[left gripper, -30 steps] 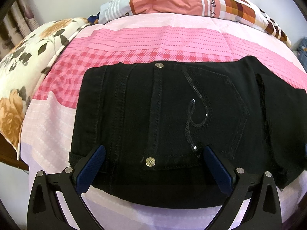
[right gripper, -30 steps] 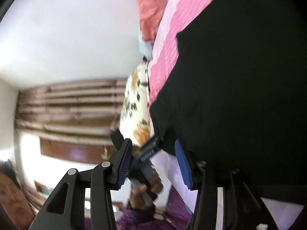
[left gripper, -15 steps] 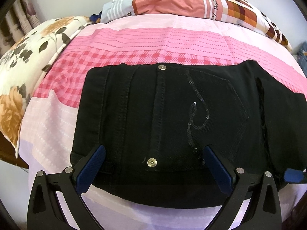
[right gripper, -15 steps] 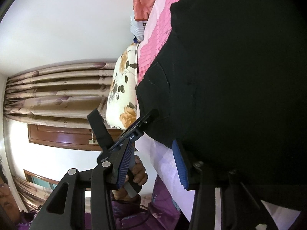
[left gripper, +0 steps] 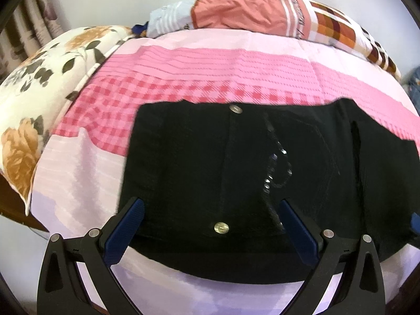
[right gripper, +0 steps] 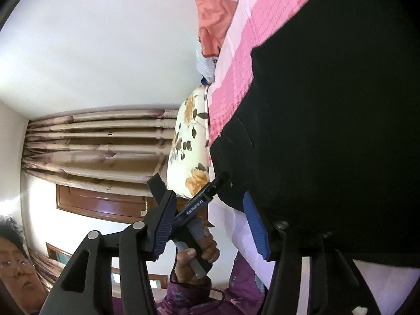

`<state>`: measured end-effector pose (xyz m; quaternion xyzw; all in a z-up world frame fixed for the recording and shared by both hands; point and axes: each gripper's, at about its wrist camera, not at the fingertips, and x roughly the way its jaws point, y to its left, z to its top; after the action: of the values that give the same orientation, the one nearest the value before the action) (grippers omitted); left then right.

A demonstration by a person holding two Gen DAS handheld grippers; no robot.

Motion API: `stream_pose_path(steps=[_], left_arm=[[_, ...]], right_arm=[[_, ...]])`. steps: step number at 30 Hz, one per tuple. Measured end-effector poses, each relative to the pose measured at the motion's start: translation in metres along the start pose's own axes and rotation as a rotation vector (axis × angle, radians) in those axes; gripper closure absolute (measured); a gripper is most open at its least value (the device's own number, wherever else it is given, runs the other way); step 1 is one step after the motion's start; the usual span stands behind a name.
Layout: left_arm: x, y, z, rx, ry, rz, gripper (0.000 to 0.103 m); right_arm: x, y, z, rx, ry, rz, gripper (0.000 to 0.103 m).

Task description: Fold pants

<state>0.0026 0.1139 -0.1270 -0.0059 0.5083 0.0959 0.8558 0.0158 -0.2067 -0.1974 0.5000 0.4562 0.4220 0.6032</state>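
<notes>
Black denim pants [left gripper: 236,173] lie crosswise under wide-open, empty L gripper [left gripper: 210,218] (nearer); R gripper [right gripper: 210,223] at hem edge, opening, nothing gripped.

A pink checked and striped bedsheet [left gripper: 210,73] covers the bed; a floral pillow [left gripper: 39,99] lies at its left, a patchwork pillow [left gripper: 262,18] at the far edge, beige curtains [right gripper: 99,141] beyond

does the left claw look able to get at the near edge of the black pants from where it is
Probably yes. The left claw hovers open right over the black pants, whose near edge lies flat on the pink bedspread with nothing between.
</notes>
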Motion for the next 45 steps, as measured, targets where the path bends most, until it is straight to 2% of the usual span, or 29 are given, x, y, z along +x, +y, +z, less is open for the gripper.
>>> stream_pose_path(steps=[2, 6, 9, 11, 14, 17, 21, 26, 30, 34, 36, 40, 45], left_arm=[[-0.004, 0.012, 0.004, -0.028, -0.006, 0.003, 0.002], [-0.012, 0.047, 0.011, -0.115, -0.023, 0.009, 0.002], [-0.016, 0.079, 0.013, -0.193, -0.029, 0.01, 0.002], [-0.019, 0.1, 0.011, -0.25, -0.035, -0.014, 0.002], [-0.022, 0.127, 0.006, -0.323, -0.051, -0.057, 0.002], [-0.02, 0.141, 0.001, -0.356, -0.046, -0.137, 0.002], [-0.007, 0.153, -0.014, -0.434, 0.013, -0.294, 0.002], [0.01, 0.156, -0.03, -0.512, 0.099, -0.409, 0.004], [0.018, 0.148, -0.043, -0.556, 0.177, -0.497, 0.019], [0.03, 0.139, -0.052, -0.615, 0.245, -0.588, 0.019], [0.032, 0.135, -0.053, -0.626, 0.249, -0.6, 0.019], [0.036, 0.132, -0.047, -0.648, 0.221, -0.682, 0.019], [0.045, 0.137, -0.046, -0.723, 0.181, -0.752, 0.019]], right_arm=[[-0.003, 0.008, -0.004, -0.061, -0.005, -0.08, 0.05], [0.002, 0.033, -0.014, -0.248, -0.027, -0.301, 0.049], [0.003, 0.04, -0.018, -0.326, -0.059, -0.381, 0.049], [0.001, 0.042, -0.021, -0.361, -0.088, -0.405, 0.048], [-0.004, 0.042, -0.021, -0.366, -0.125, -0.41, 0.048], [-0.008, 0.037, -0.021, -0.34, -0.142, -0.406, 0.041], [-0.004, 0.032, -0.018, -0.29, -0.122, -0.371, 0.039], [0.002, 0.035, -0.02, -0.3, -0.106, -0.377, 0.039], [0.002, 0.033, -0.019, -0.283, -0.103, -0.375, 0.038], [0.001, 0.028, -0.019, -0.245, -0.103, -0.359, 0.038], [0.001, 0.026, -0.018, -0.235, -0.103, -0.352, 0.038], [0.002, 0.026, -0.018, -0.228, -0.098, -0.345, 0.037], [0.002, 0.023, -0.02, -0.209, -0.094, -0.338, 0.034]])
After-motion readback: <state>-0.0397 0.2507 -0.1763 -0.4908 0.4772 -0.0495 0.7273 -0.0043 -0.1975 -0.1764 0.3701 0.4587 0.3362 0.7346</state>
